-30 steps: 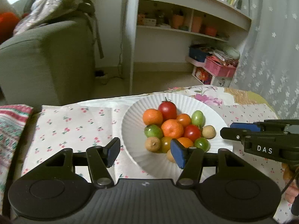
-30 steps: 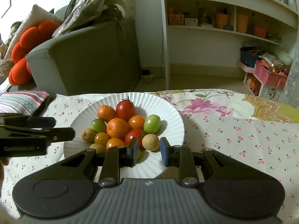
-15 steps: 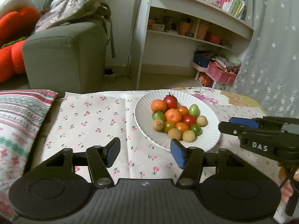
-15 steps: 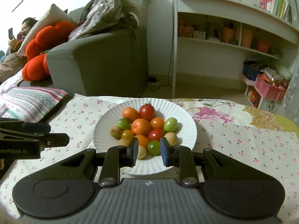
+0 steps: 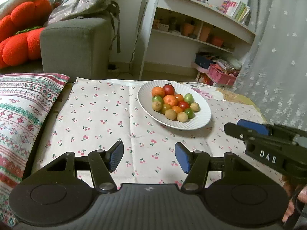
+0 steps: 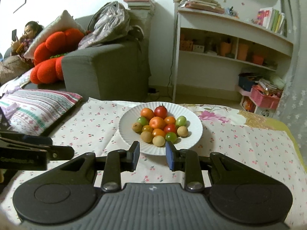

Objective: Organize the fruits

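Observation:
A white ribbed plate (image 5: 203, 117) (image 6: 191, 115) on the cherry-print cloth holds a heap of small fruits (image 5: 172, 103) (image 6: 160, 126): orange, red, green and tan ones. My left gripper (image 5: 148, 158) hangs open over bare cloth, short of the plate and to its left, nothing between its blue pads. My right gripper (image 6: 152, 153) sits just before the plate's near rim; its jaws are opening, a narrow gap with nothing in it. The right gripper (image 5: 249, 127) also shows at the right edge of the left wrist view. The left gripper (image 6: 38, 149) juts in from the left of the right wrist view.
A striped patterned cushion (image 5: 23, 111) (image 6: 38, 105) lies at the table's left edge. Behind stand a grey sofa (image 6: 103, 69) with red cushions (image 6: 49, 61), a white shelf unit (image 6: 230, 44) and a pink basket (image 6: 264, 97). A person (image 6: 21, 38) sits far left on the sofa.
Both grippers have drawn back from the plate, which now looks smaller and farther. The right gripper's jaws have parted slightly. The fruits lie as before.

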A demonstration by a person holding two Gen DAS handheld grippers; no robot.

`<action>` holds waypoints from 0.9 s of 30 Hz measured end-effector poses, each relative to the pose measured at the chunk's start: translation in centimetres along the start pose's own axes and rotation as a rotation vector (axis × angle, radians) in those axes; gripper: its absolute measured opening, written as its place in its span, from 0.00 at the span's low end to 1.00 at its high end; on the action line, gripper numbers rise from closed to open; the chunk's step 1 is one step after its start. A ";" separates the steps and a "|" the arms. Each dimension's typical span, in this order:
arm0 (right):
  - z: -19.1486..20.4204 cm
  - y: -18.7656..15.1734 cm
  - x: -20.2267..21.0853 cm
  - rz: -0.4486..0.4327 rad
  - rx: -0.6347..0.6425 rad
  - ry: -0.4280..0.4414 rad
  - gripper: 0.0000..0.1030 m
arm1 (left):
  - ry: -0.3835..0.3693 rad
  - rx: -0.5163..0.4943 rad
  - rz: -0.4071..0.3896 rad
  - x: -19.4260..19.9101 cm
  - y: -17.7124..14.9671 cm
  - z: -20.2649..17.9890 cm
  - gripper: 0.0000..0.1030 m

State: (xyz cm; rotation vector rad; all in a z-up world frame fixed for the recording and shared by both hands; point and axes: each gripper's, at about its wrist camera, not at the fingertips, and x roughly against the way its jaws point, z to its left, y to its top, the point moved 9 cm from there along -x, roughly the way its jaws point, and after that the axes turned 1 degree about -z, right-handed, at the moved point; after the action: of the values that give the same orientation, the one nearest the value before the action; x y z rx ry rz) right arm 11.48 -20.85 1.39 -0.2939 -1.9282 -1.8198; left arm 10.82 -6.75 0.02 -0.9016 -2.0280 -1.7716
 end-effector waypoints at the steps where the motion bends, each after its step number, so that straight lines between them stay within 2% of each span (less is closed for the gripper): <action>1: 0.1 -0.3 0.4 -0.004 -0.009 -0.001 0.28 | -0.004 -0.002 -0.003 0.4 -0.2 -0.2 0.49; 5: 0.4 -1.9 2.3 -0.008 -0.078 -0.012 0.31 | -0.006 -0.009 -0.020 2.0 -1.5 -0.7 0.50; 9: 0.5 -3.2 4.1 -0.018 -0.118 -0.061 0.33 | 0.004 -0.023 -0.035 3.4 -2.2 -0.8 0.50; 11: 0.6 -3.7 5.0 -0.023 -0.138 -0.080 0.36 | 0.015 -0.031 -0.050 4.1 -2.5 -0.8 0.55; 14: 1.2 -4.2 5.9 -0.027 -0.143 -0.094 0.52 | 0.039 -0.049 -0.072 4.8 -2.8 -0.8 0.65; 16: 1.6 -4.2 6.2 -0.037 -0.131 -0.104 0.72 | 0.058 -0.069 -0.081 5.0 -3.1 -0.8 0.74; 21: 1.6 -4.3 6.9 -0.062 -0.108 -0.165 0.96 | 0.097 -0.056 -0.097 5.6 -3.3 0.1 0.86; 22: 1.5 -4.2 6.8 -0.063 -0.106 -0.175 1.00 | 0.100 -0.047 -0.096 5.7 -3.3 0.3 0.88; 27: 1.6 -4.6 6.4 -0.027 -0.104 -0.181 1.00 | 0.139 -0.041 -0.094 5.8 -3.2 0.7 0.90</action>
State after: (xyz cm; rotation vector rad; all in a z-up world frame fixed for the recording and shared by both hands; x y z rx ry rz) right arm 3.50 -20.72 0.29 -0.4840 -1.9678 -1.9749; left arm 4.56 -4.72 0.89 -0.6847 -1.9820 -1.8754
